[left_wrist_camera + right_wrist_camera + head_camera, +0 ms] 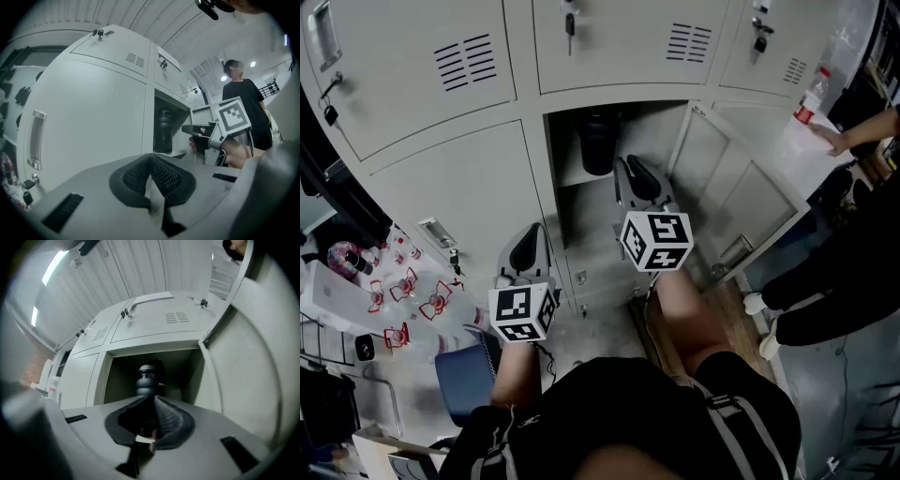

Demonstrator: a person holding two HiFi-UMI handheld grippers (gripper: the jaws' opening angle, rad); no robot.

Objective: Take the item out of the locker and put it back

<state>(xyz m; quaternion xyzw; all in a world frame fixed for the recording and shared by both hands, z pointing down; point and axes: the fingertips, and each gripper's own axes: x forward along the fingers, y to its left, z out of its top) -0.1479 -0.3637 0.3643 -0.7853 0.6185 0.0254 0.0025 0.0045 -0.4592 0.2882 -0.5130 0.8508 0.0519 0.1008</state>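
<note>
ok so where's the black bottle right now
In the head view the black bottle stands inside the open locker compartment, top centre, towards its left side, just beyond the right tool. The right gripper view shows it straight ahead.

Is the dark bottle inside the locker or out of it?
Inside. The dark bottle stands upright on a shelf in the locker, whose door is swung open.

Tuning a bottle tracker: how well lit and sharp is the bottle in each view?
Head view: the bottle is a dark shape in the shadowed locker, lines bowed by the wide lens. Left gripper view: bottle small, dim, side-on. Right gripper view: bottle centred, cap ridges readable, base hidden behind the right gripper.
</note>
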